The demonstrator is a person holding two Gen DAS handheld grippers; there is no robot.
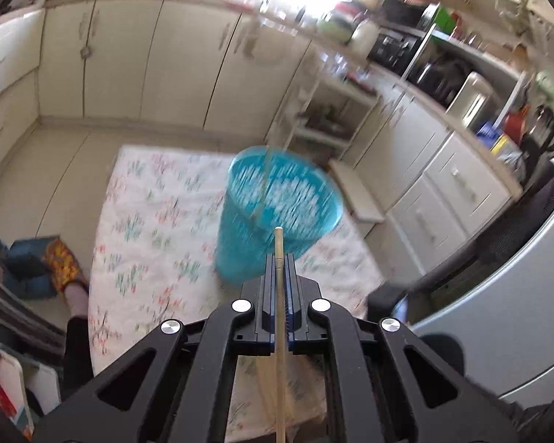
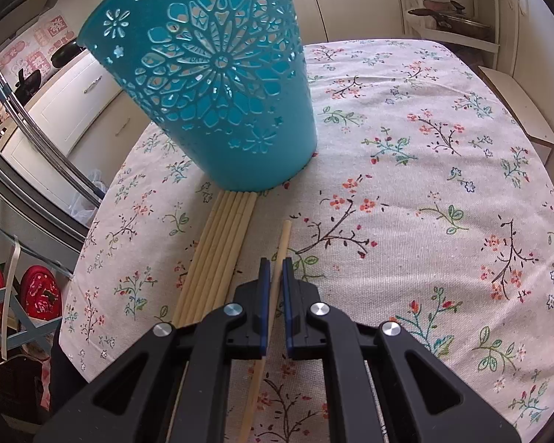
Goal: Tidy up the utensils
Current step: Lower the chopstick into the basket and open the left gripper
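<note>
A table covered by a floral tablecloth, cream with small red, blue and green sprigs and dark branches. A teal basket with cut-out flower patterns stands on the cloth. Against the basket's base, on the near side, a bundle of pale wooden chopsticks lies flat, side by side, their far ends touching it. Just to the right of the bundle lies a single chopstick, apart from the basket.
</note>
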